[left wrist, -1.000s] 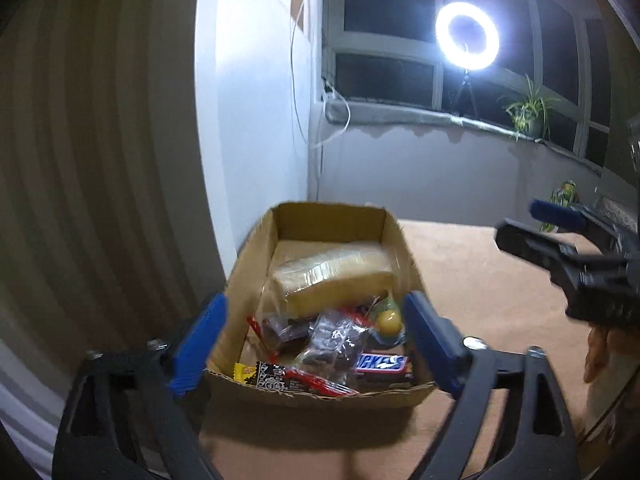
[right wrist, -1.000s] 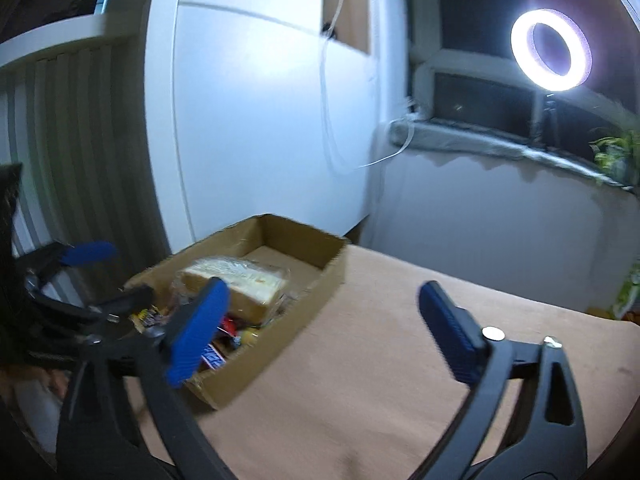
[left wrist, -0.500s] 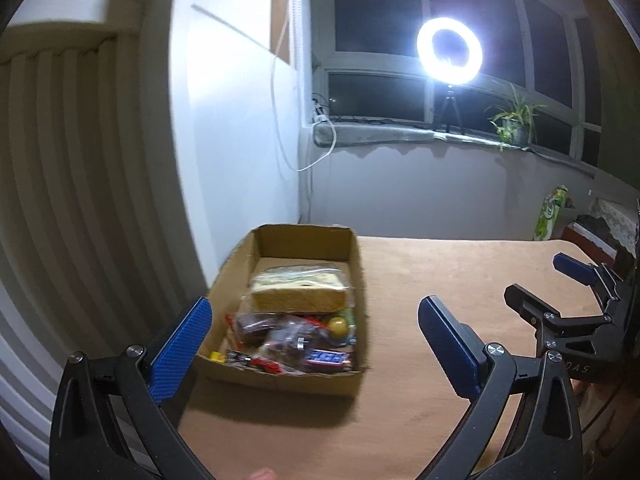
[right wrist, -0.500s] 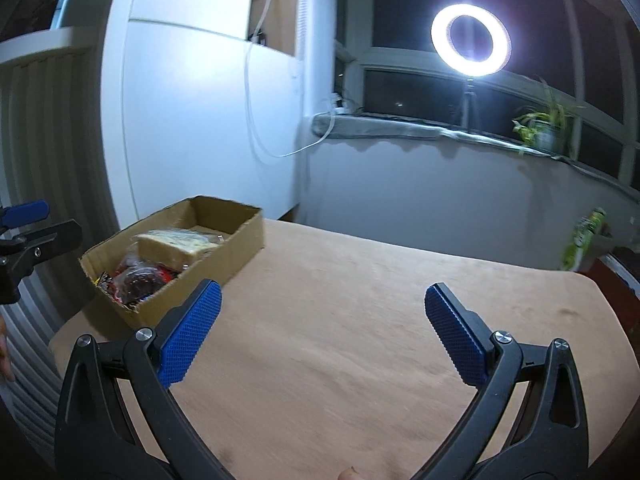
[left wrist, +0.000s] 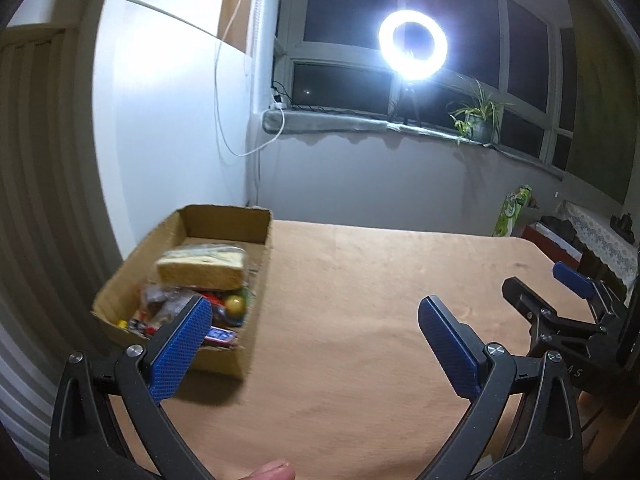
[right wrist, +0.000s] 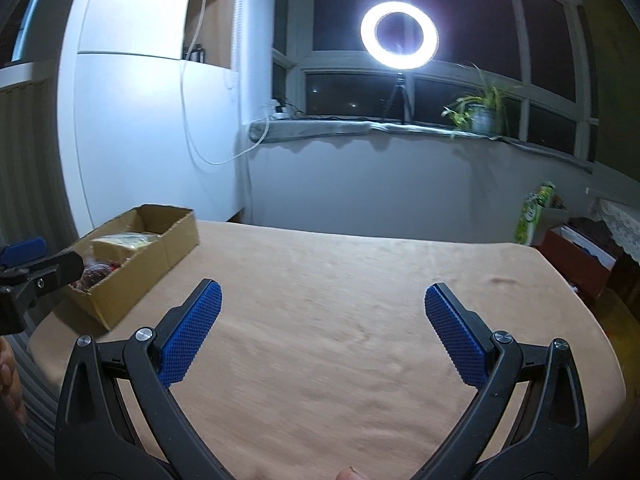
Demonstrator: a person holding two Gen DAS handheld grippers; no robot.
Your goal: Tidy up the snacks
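nearest the lens, our left tongs (left wrist: pixel 314 330) stand wide apart and hold nothing, above the bare brown counter (left wrist: pixel 380 300). our right tongs (right wrist: pixel 322 322) are likewise spread and hold nothing, over the counter's middle. beyond, at the counter's left edge near the white wall, sits the open cardboard box (left wrist: pixel 256 280), with the snacks packed inside it. uppermost lies a bagged bread loaf (left wrist: pixel 200 268); nearer us lie small crinkled wrapped sweets (left wrist: pixel 164 308), a yellow ball-shaped item (left wrist: pixel 235 304) and a blue candy bar (left wrist: pixel 220 335) against the near wall. we judge all of these light. the loaf is soft and would crush, so we would take it gently across its short width. the film packets look slippery and are best pinched at a wrapper end. the bar is stiffer and could be gripped across its flat faces. farthest off, a ring light (left wrist: pixel 413 45) glares on the windowsill beside a potted plant (left wrist: pixel 476 120).
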